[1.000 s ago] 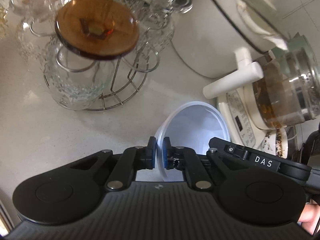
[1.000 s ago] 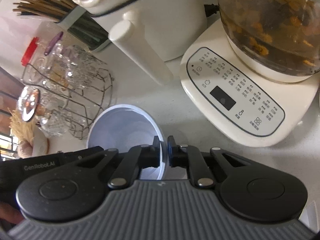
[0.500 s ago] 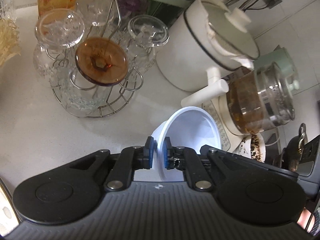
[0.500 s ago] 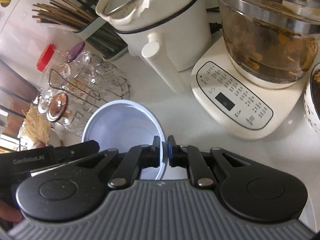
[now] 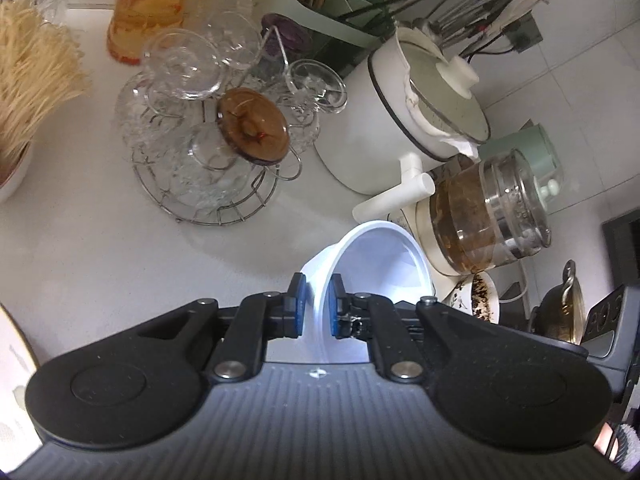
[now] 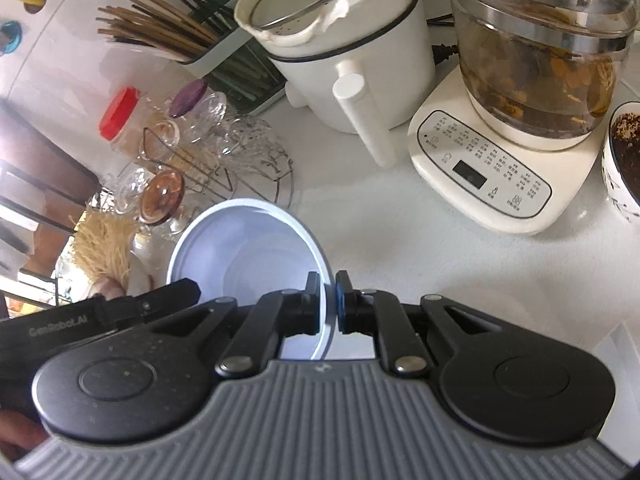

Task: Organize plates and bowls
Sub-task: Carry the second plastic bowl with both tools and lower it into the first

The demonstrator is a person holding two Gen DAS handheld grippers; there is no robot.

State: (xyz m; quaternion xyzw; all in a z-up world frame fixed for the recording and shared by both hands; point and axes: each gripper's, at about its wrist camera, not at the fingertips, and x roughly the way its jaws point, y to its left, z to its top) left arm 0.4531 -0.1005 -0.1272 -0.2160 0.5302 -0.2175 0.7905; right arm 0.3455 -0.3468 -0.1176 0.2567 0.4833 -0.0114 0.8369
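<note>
The left gripper (image 5: 316, 306) is clamped on the rim of the bowl (image 5: 384, 264), one blue pad inside the wall and one outside; the right gripper (image 6: 327, 300) pinches the opposite rim of the same bowl (image 6: 244, 248) the same way. The bowl is white and empty, held between the two grippers above the counter (image 5: 120, 264); its near edge is cut off behind each gripper body, and whether its base touches the counter cannot be told. From the left wrist, at 11 o'clock, a wire rack (image 5: 216, 184) holds clear glasses that blur into one another, with an amber lid (image 5: 254, 128) on top. At 1 o'clock stands a white pot (image 5: 384, 128), its handle reaching toward the bowl. At 2 o'clock a glass kettle (image 5: 492, 216) of brown liquid sits on a base largely hidden by the bowl. At 3 o'clock the other gripper's body is cut off by the frame edge. From the right wrist, the kettle's control panel (image 6: 484, 168) shows at 1 o'clock, its printing too small to read, and chopsticks (image 6: 160, 28) lie in a holder at 11 o'clock. A dark-filled bowl at 3 o'clock is cropped.
</note>
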